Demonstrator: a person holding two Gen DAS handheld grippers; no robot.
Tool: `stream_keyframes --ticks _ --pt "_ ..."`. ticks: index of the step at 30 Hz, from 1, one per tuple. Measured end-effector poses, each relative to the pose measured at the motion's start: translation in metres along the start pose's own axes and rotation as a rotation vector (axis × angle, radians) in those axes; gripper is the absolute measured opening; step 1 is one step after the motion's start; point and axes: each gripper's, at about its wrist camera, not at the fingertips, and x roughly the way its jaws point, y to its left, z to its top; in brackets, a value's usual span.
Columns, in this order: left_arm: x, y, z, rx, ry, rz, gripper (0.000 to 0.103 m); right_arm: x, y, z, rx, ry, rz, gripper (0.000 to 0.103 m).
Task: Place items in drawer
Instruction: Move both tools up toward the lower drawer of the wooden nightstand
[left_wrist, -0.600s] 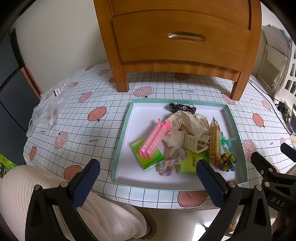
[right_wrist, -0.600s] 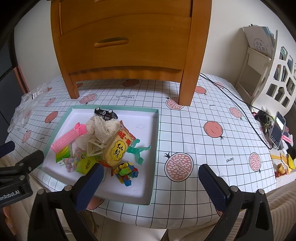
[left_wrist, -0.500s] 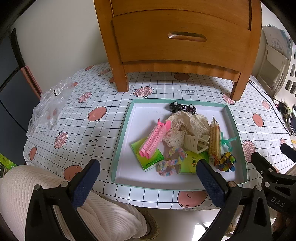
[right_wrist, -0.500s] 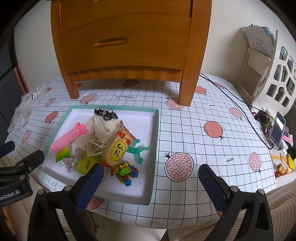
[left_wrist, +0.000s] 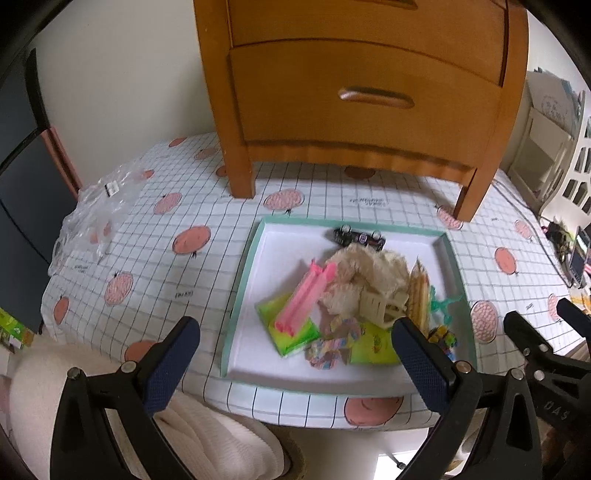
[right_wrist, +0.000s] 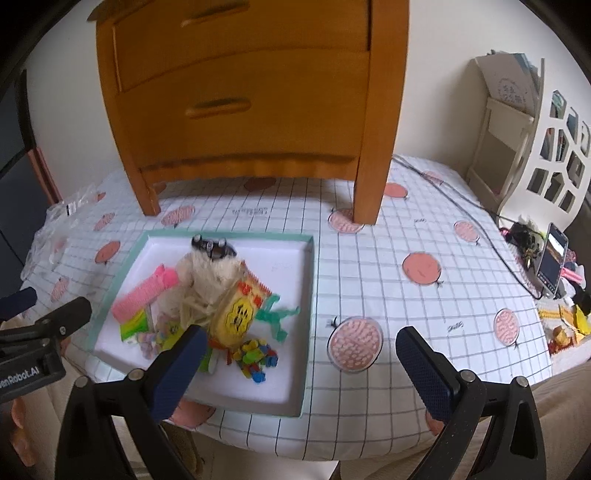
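A wooden drawer unit (left_wrist: 365, 85) (right_wrist: 255, 85) stands at the back of the table with its drawers shut. In front of it lies a white tray (left_wrist: 243, 273) (right_wrist: 291, 391) with a teal rim. It holds pink hair rollers (left_wrist: 306, 299) (right_wrist: 147, 291), a cream lace cloth (left_wrist: 369, 269), a toy car (left_wrist: 358, 238) (right_wrist: 214, 247), a yellow snack packet (right_wrist: 240, 314), green packets and coloured bits. My left gripper (left_wrist: 295, 365) hangs open above the tray's near left edge. My right gripper (right_wrist: 299, 373) is open over the tray's near right corner. Neither holds anything.
A clear plastic bag (left_wrist: 92, 214) lies at the table's left edge. A black cable (right_wrist: 476, 221) runs to a phone (right_wrist: 552, 262) at the right, beside a white shelf (right_wrist: 517, 122). A person's cream-clad legs (left_wrist: 192, 435) sit below the near table edge.
Both views have tilted upward and shifted forward a little; the drawer unit fills more of the frame and the tray sits lower. Both grippers remain open and empty.
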Motion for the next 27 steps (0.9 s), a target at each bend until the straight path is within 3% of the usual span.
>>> stream_keyframes --ticks 6,14,18,27 --pt "-0.004 0.014 0.040 -0.003 -0.028 -0.064 0.103 -0.011 -0.019 0.034 0.091 -0.058 0.039 0.103" --pt "-0.001 0.045 0.110 -0.040 -0.160 -0.193 0.103 -0.015 -0.027 0.093 0.059 -0.176 0.109 0.103" --pt "0.010 0.059 0.137 -0.036 -0.172 -0.202 0.103 -0.012 -0.030 0.121 0.035 -0.245 0.101 0.103" --pt "0.054 0.092 0.185 -0.169 -0.167 -0.287 0.103 0.034 -0.039 0.179 0.004 -0.181 0.101 0.103"
